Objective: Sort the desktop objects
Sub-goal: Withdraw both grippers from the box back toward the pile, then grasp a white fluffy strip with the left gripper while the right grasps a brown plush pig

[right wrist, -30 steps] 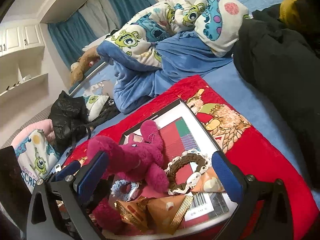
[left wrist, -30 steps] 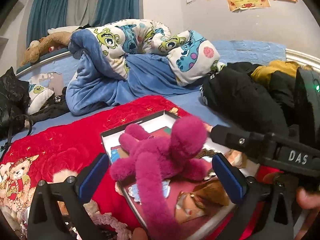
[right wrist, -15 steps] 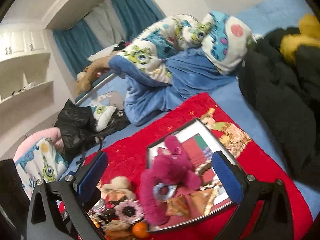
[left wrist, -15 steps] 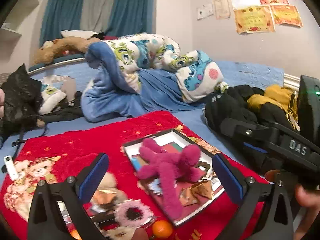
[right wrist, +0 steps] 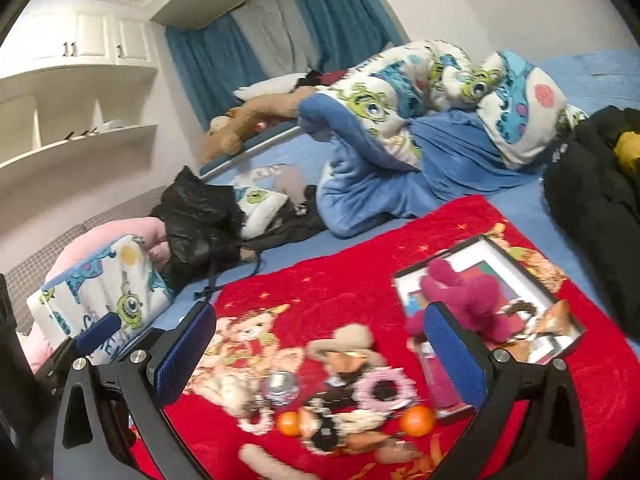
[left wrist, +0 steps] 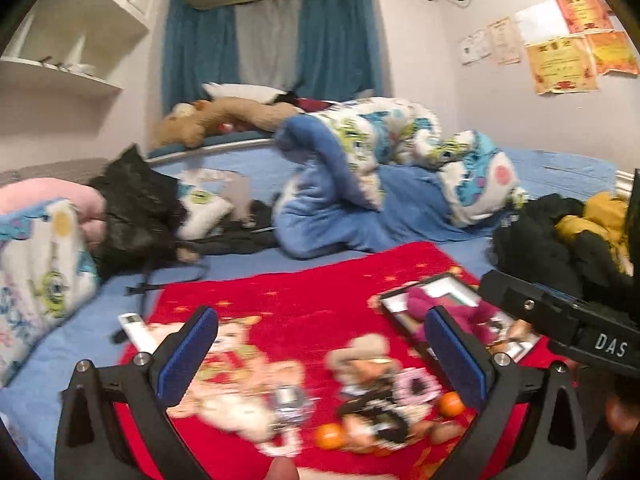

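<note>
A magenta plush toy lies in a black-framed tray on a red blanket; the plush also shows in the left wrist view. Loose items lie in front of the grippers: a small tan plush, a pink ring, two oranges and a shiny round item. My left gripper is open and empty above the blanket. My right gripper is open and empty above the loose items.
A white remote lies at the blanket's left edge. A black bag, a blue monster-print quilt and dark clothes lie on the bed behind. The other gripper's black body crosses the left view at right.
Both grippers have pulled back and up from the tray. The plush and tray now look smaller and sit to the right, and the loose items on the blanket have come into view.
</note>
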`<state>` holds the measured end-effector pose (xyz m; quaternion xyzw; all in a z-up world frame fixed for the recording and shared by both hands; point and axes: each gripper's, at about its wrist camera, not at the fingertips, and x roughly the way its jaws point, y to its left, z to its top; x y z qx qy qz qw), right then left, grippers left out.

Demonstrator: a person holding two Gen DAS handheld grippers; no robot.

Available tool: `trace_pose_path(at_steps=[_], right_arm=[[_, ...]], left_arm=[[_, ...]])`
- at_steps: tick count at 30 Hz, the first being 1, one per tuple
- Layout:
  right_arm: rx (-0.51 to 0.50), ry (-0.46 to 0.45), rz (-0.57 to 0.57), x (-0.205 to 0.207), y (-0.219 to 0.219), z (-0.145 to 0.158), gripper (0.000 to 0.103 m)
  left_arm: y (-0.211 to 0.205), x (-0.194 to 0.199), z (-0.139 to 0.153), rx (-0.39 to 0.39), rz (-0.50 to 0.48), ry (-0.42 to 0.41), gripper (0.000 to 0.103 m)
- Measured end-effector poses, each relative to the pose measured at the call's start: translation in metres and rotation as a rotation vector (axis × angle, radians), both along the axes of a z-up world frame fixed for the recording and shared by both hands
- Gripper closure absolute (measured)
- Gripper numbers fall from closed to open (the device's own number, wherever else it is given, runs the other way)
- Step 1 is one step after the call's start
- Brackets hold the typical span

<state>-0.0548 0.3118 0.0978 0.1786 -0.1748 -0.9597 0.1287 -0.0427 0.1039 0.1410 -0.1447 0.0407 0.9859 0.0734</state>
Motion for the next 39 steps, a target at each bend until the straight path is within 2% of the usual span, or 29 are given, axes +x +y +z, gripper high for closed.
trace_pose_path(at_steps=[3,7,11,15,21,25,30,39], right_arm=[[0.004,0.008,0.029,0.004,-0.016,-0.006,0.0],[0.093,0.0,-0.015,0.006,-0.025,-0.01,0.0],[0.114,-0.004,-0.022,0.012,-0.018,-0.023,0.0],[0.15,-0.044,-0.042,0.008,-0.008,-0.043,0.0],[0.116,-0.137,-0.098,-0.001,0.018,-0.086,0.0],[0.09,-0.231,-0.104,-0.007,0.03,-0.115,0.0],[0.096,-0.288,-0.059,-0.008,0.029,-0.134,0.0],[0.2,-0.393,-0.05,-0.017,0.026,-0.16,0.0]], left_arm=[[-0.031,0.011,-0.004,0.034,0.019,-0.018,0.0],[-0.054,0.016,-0.021,0.086,0.027,-0.044,0.0],[-0.061,0.013,-0.045,0.12,0.023,-0.085,0.0],[-0.049,-0.001,-0.071,0.135,0.026,-0.154,0.0],[-0.028,-0.013,-0.121,0.095,0.003,-0.271,0.0],[-0.019,-0.021,-0.15,0.062,-0.017,-0.333,0.0],[-0.017,-0.03,-0.168,0.055,0.0,-0.377,0.0],[-0.013,-0.048,-0.197,0.048,-0.004,-0.472,0.0]])
